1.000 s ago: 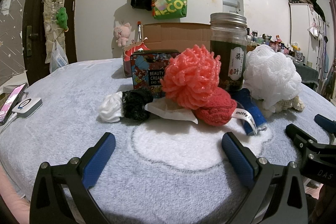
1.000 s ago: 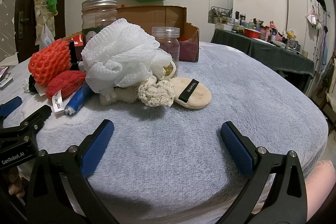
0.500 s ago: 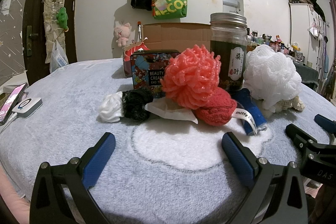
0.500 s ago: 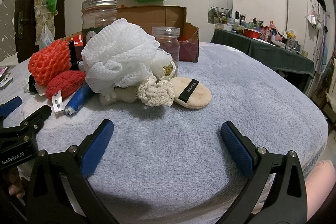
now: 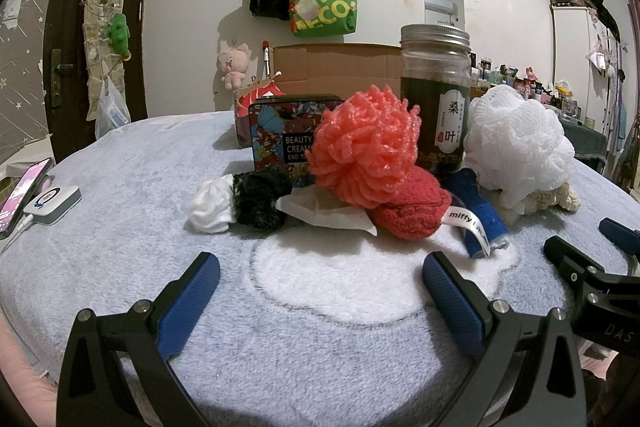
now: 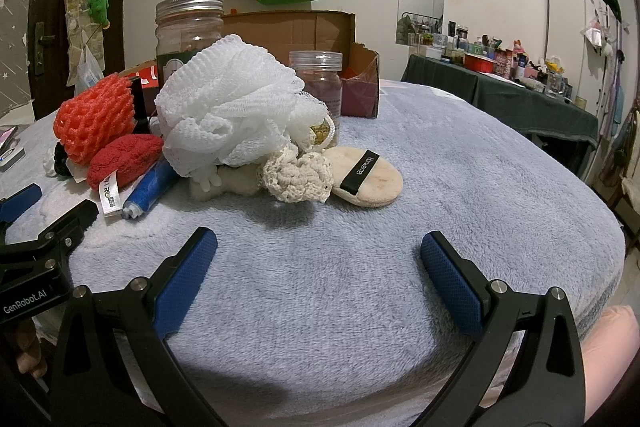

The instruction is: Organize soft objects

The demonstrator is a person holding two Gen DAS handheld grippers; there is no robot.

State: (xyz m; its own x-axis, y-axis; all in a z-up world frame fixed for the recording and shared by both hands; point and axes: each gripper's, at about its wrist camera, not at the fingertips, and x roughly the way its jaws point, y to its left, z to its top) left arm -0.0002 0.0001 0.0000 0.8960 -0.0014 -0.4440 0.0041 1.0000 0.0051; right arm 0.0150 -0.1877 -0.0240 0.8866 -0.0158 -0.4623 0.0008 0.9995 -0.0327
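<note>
Fleecy blanket (image 6: pixel 460 167) bears piled soft things; both claws gape, empty.

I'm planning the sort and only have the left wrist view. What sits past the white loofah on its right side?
Observer: A round beige powder puff with a black strap lies flat on the blanket, right beside the cream crochet piece.
Operator: Anything hard hidden back there?
Observer: Yes, a small clear jar stands upright just behind the loofah.
Operator: Is the right gripper holding anything?
Observer: No. The right gripper is open and empty, with only bare blanket between its fingers.
</note>
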